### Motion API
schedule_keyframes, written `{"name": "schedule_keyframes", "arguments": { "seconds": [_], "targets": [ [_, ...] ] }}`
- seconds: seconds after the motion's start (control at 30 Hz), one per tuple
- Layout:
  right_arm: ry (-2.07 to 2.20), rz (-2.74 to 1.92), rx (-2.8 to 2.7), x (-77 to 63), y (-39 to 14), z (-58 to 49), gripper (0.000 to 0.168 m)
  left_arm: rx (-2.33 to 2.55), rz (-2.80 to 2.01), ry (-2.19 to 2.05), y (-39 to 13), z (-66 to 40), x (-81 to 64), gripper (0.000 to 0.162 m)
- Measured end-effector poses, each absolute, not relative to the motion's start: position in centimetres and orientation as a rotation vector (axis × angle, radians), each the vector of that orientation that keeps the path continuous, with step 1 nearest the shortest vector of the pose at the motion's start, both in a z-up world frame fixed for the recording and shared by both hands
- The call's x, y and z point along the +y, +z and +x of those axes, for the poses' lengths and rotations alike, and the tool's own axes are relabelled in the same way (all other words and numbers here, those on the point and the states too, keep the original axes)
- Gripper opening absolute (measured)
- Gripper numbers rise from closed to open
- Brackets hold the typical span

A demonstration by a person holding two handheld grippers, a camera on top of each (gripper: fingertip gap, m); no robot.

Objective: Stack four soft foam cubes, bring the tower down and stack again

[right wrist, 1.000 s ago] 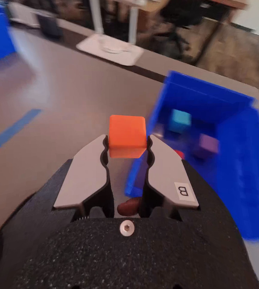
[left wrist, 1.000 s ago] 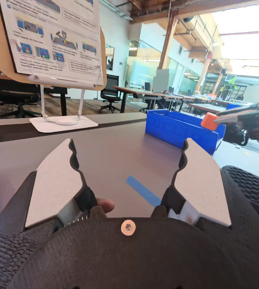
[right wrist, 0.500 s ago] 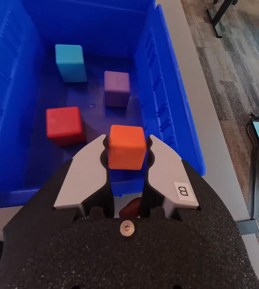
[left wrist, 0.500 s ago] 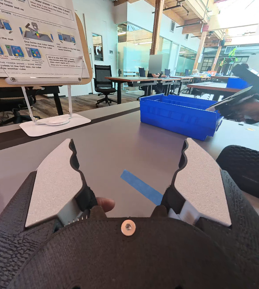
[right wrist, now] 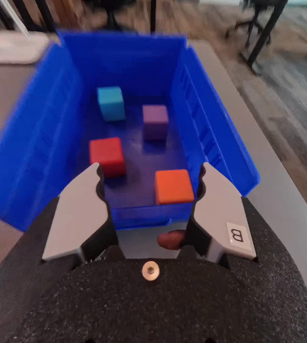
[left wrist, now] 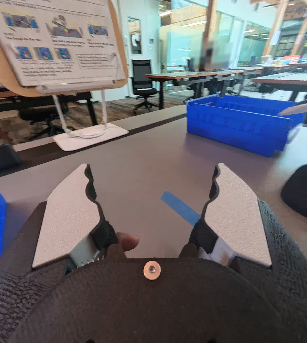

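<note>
Fingers on the right gripper [right wrist: 150, 174] are spread wide with nothing between them — it's sitting above the near end of the blue bin [right wrist: 37, 130]. All four foam cubes are down on the bin floor, none touching each other. Orange cube [right wrist: 174, 186] is closest, just inside the right finger's tip. Red cube [right wrist: 107, 156] sits right past the left fingertip. Purple cube [right wrist: 155, 121] and teal cube [right wrist: 111, 104] are farther ahead toward the back wall.

Left gripper [left wrist: 151, 175] is also wide open and empty — low over the grey table [left wrist: 139, 167], with a strip of blue tape [left wrist: 180, 207] running toward its right finger and that same bin ahead to the right.
</note>
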State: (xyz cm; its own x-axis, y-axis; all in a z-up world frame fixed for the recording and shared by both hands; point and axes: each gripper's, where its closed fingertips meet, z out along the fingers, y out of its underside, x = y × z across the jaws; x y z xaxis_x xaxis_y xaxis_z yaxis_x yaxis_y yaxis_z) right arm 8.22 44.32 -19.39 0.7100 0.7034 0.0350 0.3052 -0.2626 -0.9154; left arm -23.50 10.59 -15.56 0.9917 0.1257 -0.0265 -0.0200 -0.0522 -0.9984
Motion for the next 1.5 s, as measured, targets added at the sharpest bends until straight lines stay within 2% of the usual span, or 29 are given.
{"name": "schedule_keyframes", "arguments": {
  "seconds": [0.13, 0.23, 0.33, 0.4, 0.47, 0.63, 0.7, 0.73, 0.77, 0.93, 1.03, 1.07, 1.13, 1.17, 1.5],
  "targets": [
    [0.617, -1.537, -0.717, 39.8, -14.1, 6.2, 0.112, -0.286, -1.477, 0.317, -13.0, -26.4, 6.9, 0.118],
    [0.619, -1.455, -0.744, 37.1, -13.2, 4.7, 0.122, -0.401, -1.419, 0.428, -12.3, -27.7, 4.0, 0.119],
    [0.587, -1.480, -0.762, 35.7, -13.5, 3.3, 0.129, -0.507, -1.482, 0.540, -13.0, -29.1, 1.7, 0.133],
    [0.517, -1.505, -0.773, 35.2, -13.9, 2.8, 0.143, -0.577, -1.538, 0.625, -13.5, -30.0, 0.2, 0.143],
    [0.428, -1.494, -0.808, 34.7, -14.3, 2.5, 0.148, -0.624, -1.576, 0.688, -13.7, -30.4, -1.1, 0.145],
    [0.453, -1.530, -0.863, 33.8, -16.0, 1.9, 0.147, -0.633, -1.680, 0.750, -15.6, -31.6, -2.5, 0.144],
    [0.469, -1.607, -0.856, 34.4, -17.4, 2.0, 0.147, -0.644, -1.780, 0.739, -17.9, -32.6, -3.0, 0.129],
    [0.464, -1.642, -0.862, 34.6, -18.1, 2.0, 0.144, -0.650, -1.824, 0.715, -19.0, -33.0, -3.1, 0.117],
    [0.448, -1.668, -0.875, 34.8, -18.7, 2.0, 0.140, -0.642, -1.853, 0.658, -19.9, -33.1, -3.0, 0.097],
    [0.322, -1.760, -0.965, 35.2, -21.1, 1.2, 0.110, -0.672, -1.833, 0.512, -20.9, -34.6, -2.9, 0.053],
    [0.239, -1.785, -0.994, 35.7, -22.0, 0.9, 0.080, -0.632, -1.905, 0.460, -21.8, -35.0, -2.5, 0.021],
    [0.236, -1.793, -1.003, 35.7, -22.2, 0.8, 0.064, -0.622, -1.936, 0.457, -22.3, -35.1, -2.5, 0.012],
    [0.259, -1.805, -1.012, 35.7, -22.3, 0.5, 0.016, -0.569, -1.952, 0.511, -22.1, -35.5, -2.5, 0.007],
    [0.278, -1.799, -1.020, 35.7, -22.3, 0.4, 0.005, -0.550, -1.975, 0.549, -22.1, -35.7, -2.7, 0.006],
    [0.358, -1.657, -1.249, 34.6, -22.4, -0.2, 0.006, -0.291, -2.037, 0.609, -22.2, -35.6, -2.2, 0.007]
  ]
}}
